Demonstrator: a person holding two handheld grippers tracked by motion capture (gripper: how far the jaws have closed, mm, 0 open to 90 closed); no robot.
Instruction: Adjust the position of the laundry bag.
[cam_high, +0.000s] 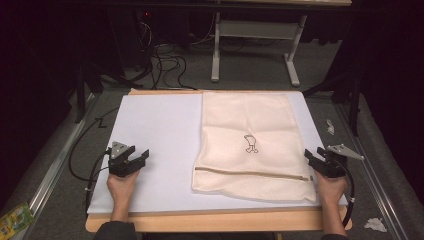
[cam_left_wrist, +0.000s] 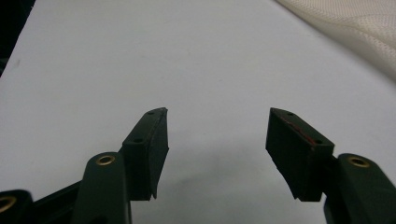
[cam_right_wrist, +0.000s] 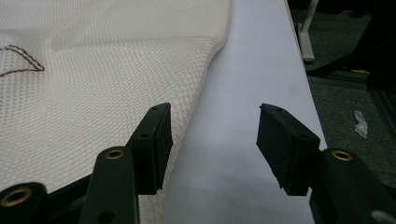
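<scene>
The right gripper (cam_right_wrist: 212, 135) is hovering with its jaws spread and empty over the right edge of the mesh laundry bag (cam_high: 250, 145), which is lying flat on the white mat (cam_high: 160, 130). It should be pinching only that edge. The left gripper (cam_high: 131, 161) is waiting apart, equally wide and empty.

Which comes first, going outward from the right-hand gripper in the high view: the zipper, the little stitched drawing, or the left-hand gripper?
From the right gripper:
1. Zipper, its end right beside it, along the cloth bag's near edge.
2. Stitched drawing, mid-bag, farther left.
3. Left gripper, across the table, open like the right.
</scene>
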